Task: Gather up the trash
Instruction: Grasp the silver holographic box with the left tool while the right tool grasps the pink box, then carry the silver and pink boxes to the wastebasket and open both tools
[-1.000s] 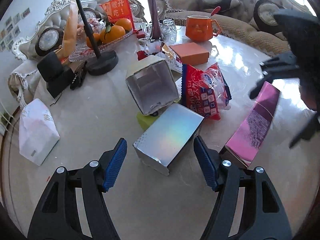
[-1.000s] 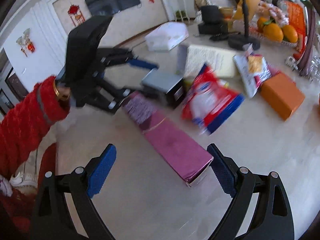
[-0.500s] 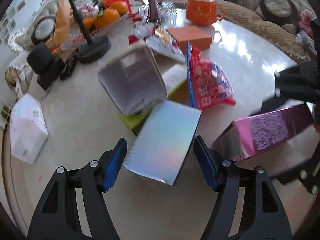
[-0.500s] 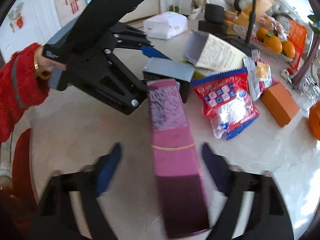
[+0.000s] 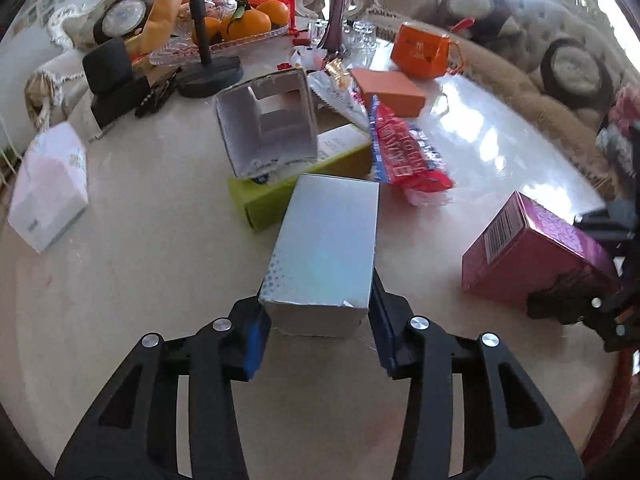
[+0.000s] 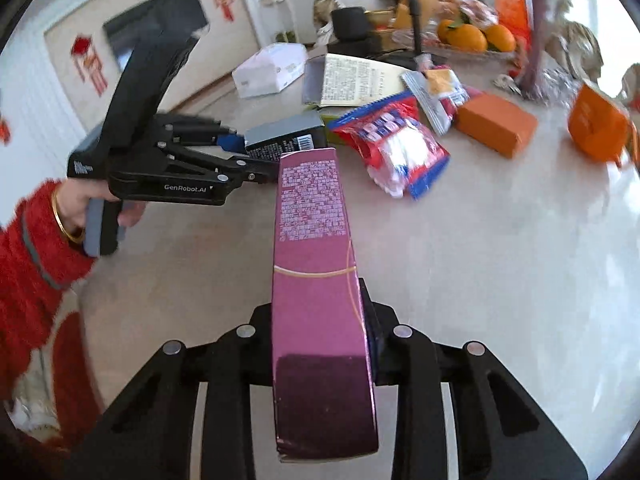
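Both tongs have just closed: the left tongs (image 5: pixel 318 322) clamp the silver box's (image 5: pixel 326 240) near end, the right tongs (image 6: pixel 322 344) the pink box (image 6: pixel 316 280), each lengthwise ahead over the counter (image 6: pixel 500 260).

A home living room: an ornate sofa (image 5: pixel 520 60), a wall-mounted television (image 6: pixel 156 28) and a fruit tray (image 5: pixel 224 40) on the table.

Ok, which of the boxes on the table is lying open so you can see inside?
The white-lined box resting on the green box, its open end showing the empty inside. The silver, pink and orange boxes are all closed.
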Action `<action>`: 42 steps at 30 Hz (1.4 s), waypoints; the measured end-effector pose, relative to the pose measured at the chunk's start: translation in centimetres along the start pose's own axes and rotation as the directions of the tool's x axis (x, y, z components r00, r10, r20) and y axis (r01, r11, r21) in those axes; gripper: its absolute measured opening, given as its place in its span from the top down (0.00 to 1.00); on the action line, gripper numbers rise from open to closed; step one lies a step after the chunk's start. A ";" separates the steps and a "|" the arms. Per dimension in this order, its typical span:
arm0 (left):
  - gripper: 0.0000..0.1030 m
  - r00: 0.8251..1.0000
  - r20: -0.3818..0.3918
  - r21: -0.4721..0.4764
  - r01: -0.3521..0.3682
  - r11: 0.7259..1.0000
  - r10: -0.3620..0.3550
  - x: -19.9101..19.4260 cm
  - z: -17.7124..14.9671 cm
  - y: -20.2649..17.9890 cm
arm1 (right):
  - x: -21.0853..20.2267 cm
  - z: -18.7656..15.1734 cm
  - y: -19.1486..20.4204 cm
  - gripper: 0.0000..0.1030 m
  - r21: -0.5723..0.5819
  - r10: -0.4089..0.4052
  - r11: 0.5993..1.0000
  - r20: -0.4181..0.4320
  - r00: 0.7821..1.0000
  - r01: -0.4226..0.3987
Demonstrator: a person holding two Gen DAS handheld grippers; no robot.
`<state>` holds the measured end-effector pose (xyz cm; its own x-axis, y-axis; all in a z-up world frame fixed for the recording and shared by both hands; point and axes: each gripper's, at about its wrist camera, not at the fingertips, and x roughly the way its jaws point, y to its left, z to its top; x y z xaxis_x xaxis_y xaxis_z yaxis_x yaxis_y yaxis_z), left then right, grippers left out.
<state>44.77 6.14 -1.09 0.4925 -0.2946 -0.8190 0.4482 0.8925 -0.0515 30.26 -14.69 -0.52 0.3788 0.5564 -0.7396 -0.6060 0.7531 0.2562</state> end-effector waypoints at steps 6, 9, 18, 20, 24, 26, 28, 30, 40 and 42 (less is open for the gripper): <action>0.59 0.997 0.066 -0.080 0.055 0.995 -0.050 -1.9 -1.4 -0.9 | -0.8 -0.6 -0.8 0.74 0.088 0.026 0.996 0.032 0.999 -0.028; 0.59 0.994 0.085 -0.096 0.074 0.993 -0.066 -3.4 -2.6 -1.7 | -1.8 -0.9 -0.7 0.74 0.113 0.034 0.993 0.067 0.997 -0.041; 0.59 0.977 0.168 0.009 0.131 0.991 -0.131 -13.8 -11.0 -9.3 | -10.0 -8.6 3.1 0.74 0.164 0.132 0.971 0.227 0.965 -0.171; 0.59 0.974 0.166 0.015 0.154 0.988 -0.154 -15.5 -13.8 -11.4 | -11.2 -11.0 4.3 0.74 0.179 0.141 0.966 0.236 0.962 -0.185; 0.59 0.966 0.123 0.019 0.225 0.974 -0.226 -17.1 -20.7 -16.7 | -13.2 -17.3 7.2 0.74 0.249 0.137 0.948 0.237 0.962 -0.197; 0.59 0.968 0.094 0.006 0.234 0.972 -0.233 -16.6 -23.7 -18.7 | -13.3 -20.4 8.2 0.74 0.297 0.131 0.935 0.213 0.968 -0.192; 0.59 0.967 0.051 -0.007 0.250 0.968 -0.249 -15.1 -26.6 -20.9 | -12.3 -22.9 8.6 0.74 0.343 0.124 0.923 0.166 0.978 -0.175; 0.58 0.975 0.005 -0.012 0.221 0.975 -0.220 -12.7 -28.7 -22.5 | -10.1 -25.4 8.5 0.74 0.398 0.082 0.911 0.079 0.993 -0.107; 0.54 0.988 -0.134 -0.047 0.076 0.996 -0.081 -1.7 -31.6 -23.8 | 0.7 -26.0 5.3 0.73 0.389 -0.121 0.904 -0.169 0.978 0.179; 0.33 0.990 -0.130 -0.046 0.043 0.998 -0.049 -1.2 -31.4 -23.8 | 1.9 -26.3 4.8 0.70 0.401 -0.146 0.892 -0.186 0.972 0.210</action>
<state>10.06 -4.02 -16.84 0.3687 -0.2911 -0.8828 0.4342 0.8937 -0.1133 9.66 -19.28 -17.04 0.3260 0.3656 -0.8718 -0.1805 0.9293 0.3222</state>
